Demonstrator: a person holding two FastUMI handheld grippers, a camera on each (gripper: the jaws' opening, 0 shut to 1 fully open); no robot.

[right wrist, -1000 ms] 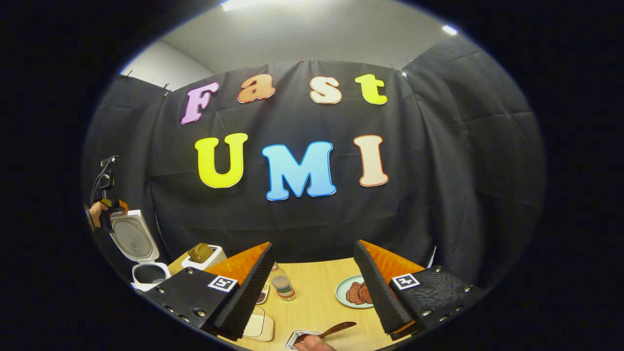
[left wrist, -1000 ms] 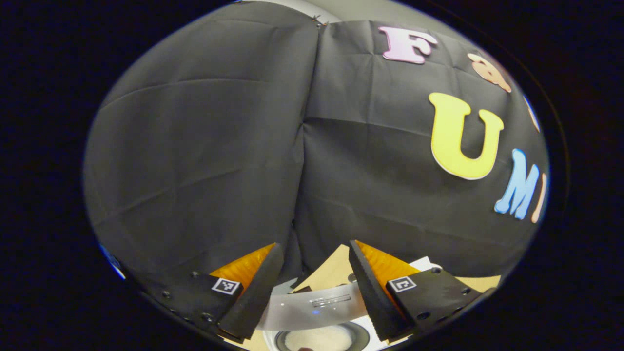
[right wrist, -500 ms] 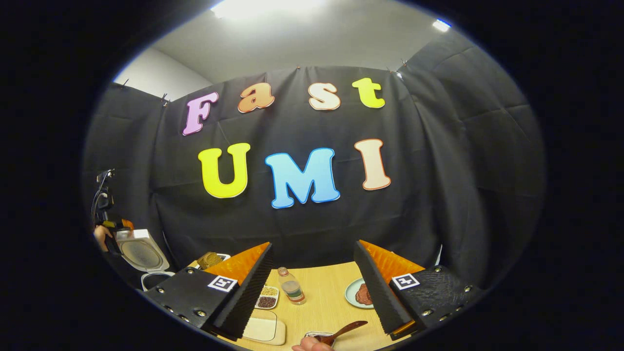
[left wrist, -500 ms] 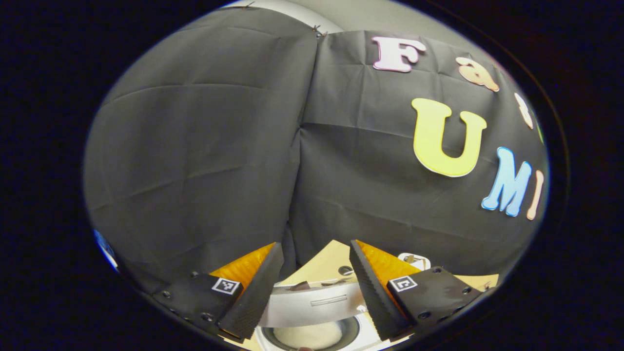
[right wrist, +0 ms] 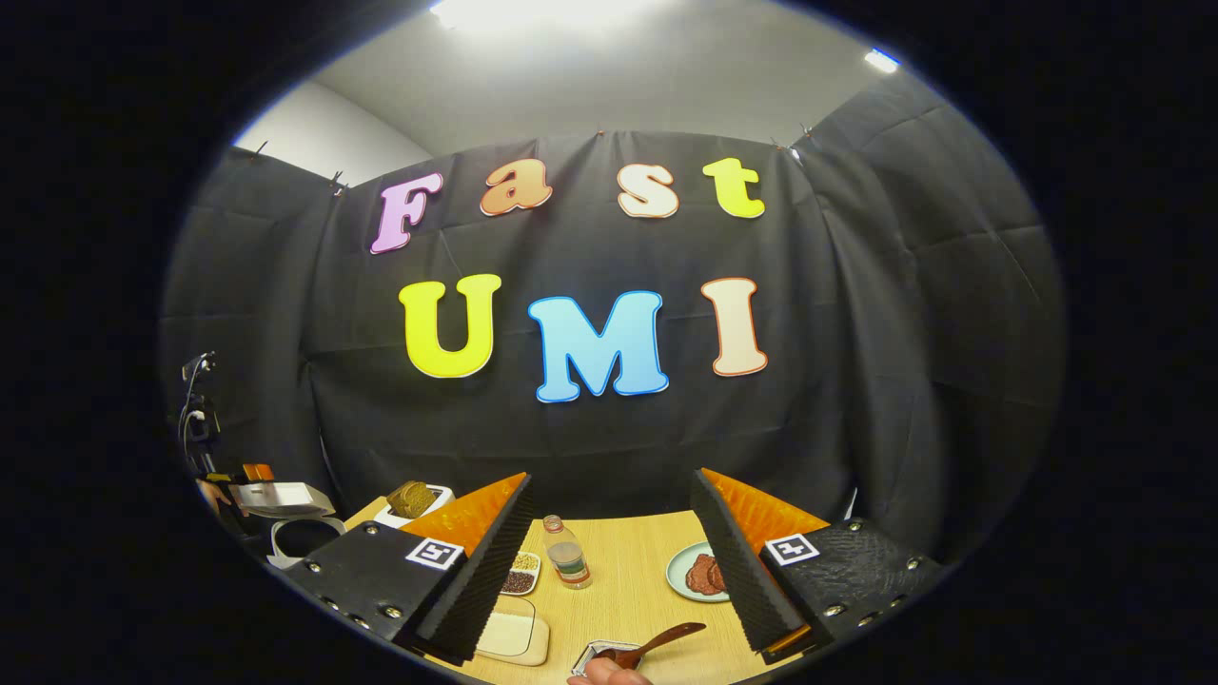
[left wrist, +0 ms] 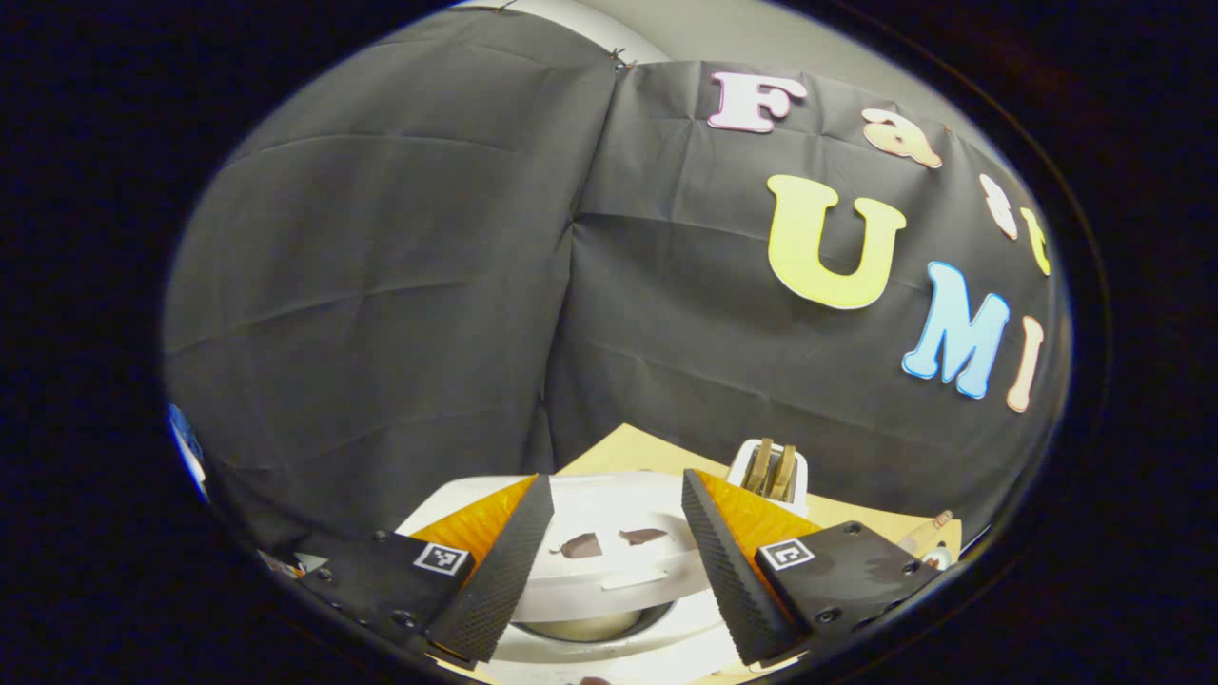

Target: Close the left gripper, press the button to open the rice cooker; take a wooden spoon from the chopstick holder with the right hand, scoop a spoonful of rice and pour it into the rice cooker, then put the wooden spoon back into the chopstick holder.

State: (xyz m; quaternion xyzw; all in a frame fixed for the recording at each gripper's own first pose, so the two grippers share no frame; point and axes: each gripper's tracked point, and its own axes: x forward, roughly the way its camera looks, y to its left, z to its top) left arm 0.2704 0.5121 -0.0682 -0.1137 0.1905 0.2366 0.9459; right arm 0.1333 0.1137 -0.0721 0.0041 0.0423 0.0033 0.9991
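Apparently the task is near its end. The right claw (right wrist: 611, 476) is wide open and holds nothing. Low in front of it, under its fingers, the spoon (right wrist: 666, 639) lies slanted with its bowl end in a small metal-rimmed container (right wrist: 592, 655). I take that to be the holder, though it is too close to the edge of the view to be sure. A hand (right wrist: 609, 675) shows just at the near side of it. If that reading is right, the fetching, scooping, pouring and returning of the spoon are done.

The left claw (left wrist: 616, 476) is also open, fingers well apart, gripping nothing. Straight ahead of it, between and below the fingers, is the cooker (left wrist: 618, 647), with its lid (left wrist: 609, 561) tilted over the pot. Pale contents show in the gap below the lid, probably rice, but I cannot tell how much.

From the right gripper view the cooker (right wrist: 303, 538) sits far off to the claw's left on the desk (right wrist: 628, 590), and its lid (right wrist: 281, 495) hangs roughly level above the pot, neither fully up nor shut. So the button press has evidently been made.

Nothing named in the task seems left to do, apart from perhaps seating the spoon properly upright in the holder. Whether the lid is meant to go down, I cannot say.
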